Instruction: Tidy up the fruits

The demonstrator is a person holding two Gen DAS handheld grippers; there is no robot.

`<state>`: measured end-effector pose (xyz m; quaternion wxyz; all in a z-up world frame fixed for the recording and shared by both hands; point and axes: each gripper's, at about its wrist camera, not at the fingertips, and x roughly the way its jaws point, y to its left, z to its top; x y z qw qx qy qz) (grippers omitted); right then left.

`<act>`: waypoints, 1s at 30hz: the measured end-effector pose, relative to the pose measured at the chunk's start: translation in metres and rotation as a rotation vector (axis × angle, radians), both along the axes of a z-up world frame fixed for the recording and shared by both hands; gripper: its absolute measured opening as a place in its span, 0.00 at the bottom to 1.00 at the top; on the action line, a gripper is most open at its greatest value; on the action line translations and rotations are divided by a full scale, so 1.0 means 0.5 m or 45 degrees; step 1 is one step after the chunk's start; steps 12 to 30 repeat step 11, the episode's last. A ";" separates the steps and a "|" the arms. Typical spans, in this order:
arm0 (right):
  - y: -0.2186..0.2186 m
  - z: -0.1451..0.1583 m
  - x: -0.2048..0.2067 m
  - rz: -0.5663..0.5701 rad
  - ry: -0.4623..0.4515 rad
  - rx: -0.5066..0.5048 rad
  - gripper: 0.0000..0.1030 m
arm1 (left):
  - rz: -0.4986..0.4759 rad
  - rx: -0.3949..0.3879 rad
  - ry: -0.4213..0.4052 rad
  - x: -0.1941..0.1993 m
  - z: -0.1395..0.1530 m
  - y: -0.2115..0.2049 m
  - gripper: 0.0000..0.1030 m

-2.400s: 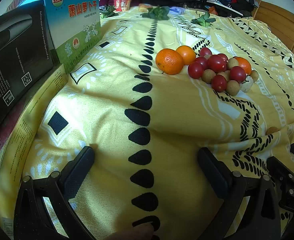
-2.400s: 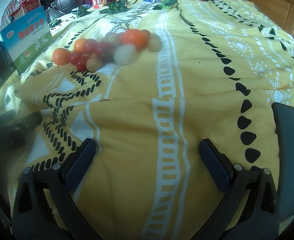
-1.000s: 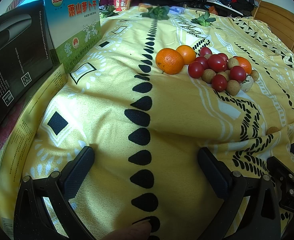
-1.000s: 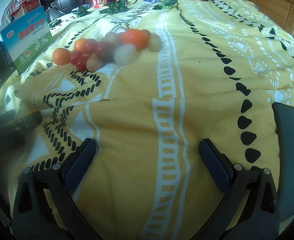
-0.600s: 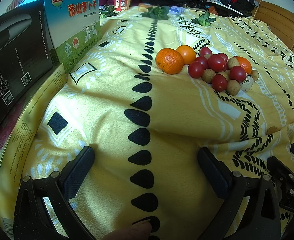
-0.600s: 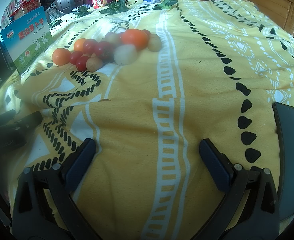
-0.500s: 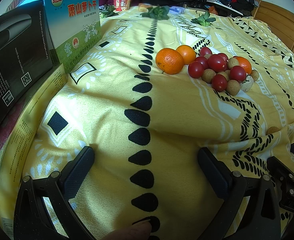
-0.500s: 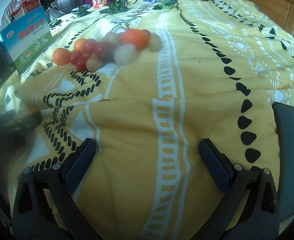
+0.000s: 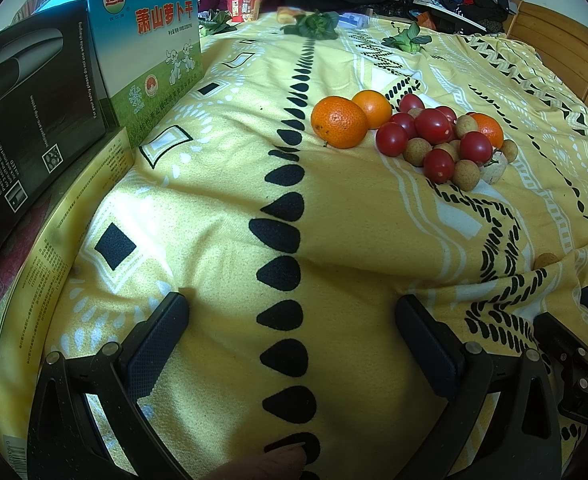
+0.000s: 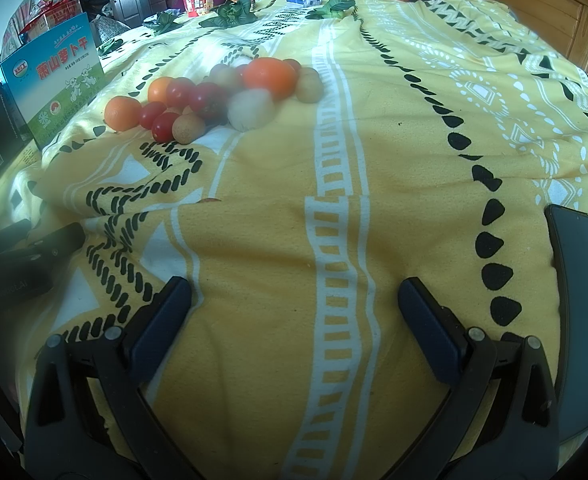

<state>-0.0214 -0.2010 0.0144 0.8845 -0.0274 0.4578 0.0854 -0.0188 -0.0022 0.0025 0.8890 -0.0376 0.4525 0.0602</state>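
A pile of fruit lies on the yellow patterned blanket point(image 9: 198, 208): a big orange point(image 9: 339, 121), a second orange point(image 9: 372, 109), a third orange point(image 9: 488, 130), several red cherry tomatoes point(image 9: 431, 125) and several tan longans point(image 9: 417, 152). In the right wrist view the pile shows at upper left, with an orange point(image 10: 269, 76) and tomatoes point(image 10: 208, 99). My left gripper point(image 9: 292, 322) is open and empty, low on the blanket, well short of the pile. My right gripper point(image 10: 294, 306) is open and empty, also near the front.
A blue-green carton point(image 9: 146, 48) and a black box point(image 9: 26, 120) stand at the left on a yellow box point(image 9: 42, 280). A dark phone point(image 10: 580, 292) lies right of my right gripper. Leafy greens point(image 9: 314, 26) and a noodle cup point(image 9: 244, 7) lie far back. A lone longan point(image 9: 546, 260) sits in a fold.
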 end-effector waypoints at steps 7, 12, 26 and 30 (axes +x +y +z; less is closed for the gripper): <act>0.001 0.000 0.000 0.000 0.000 0.000 1.00 | -0.001 -0.002 -0.001 0.000 -0.001 0.000 1.00; 0.001 0.000 0.000 0.000 0.000 0.000 1.00 | -0.001 -0.003 -0.003 0.000 -0.001 0.001 1.00; 0.001 0.000 0.000 0.000 0.000 0.000 1.00 | -0.001 -0.003 -0.003 0.000 -0.001 0.001 1.00; 0.001 0.000 0.000 0.000 0.000 0.000 1.00 | -0.001 -0.003 -0.003 0.000 -0.001 0.001 1.00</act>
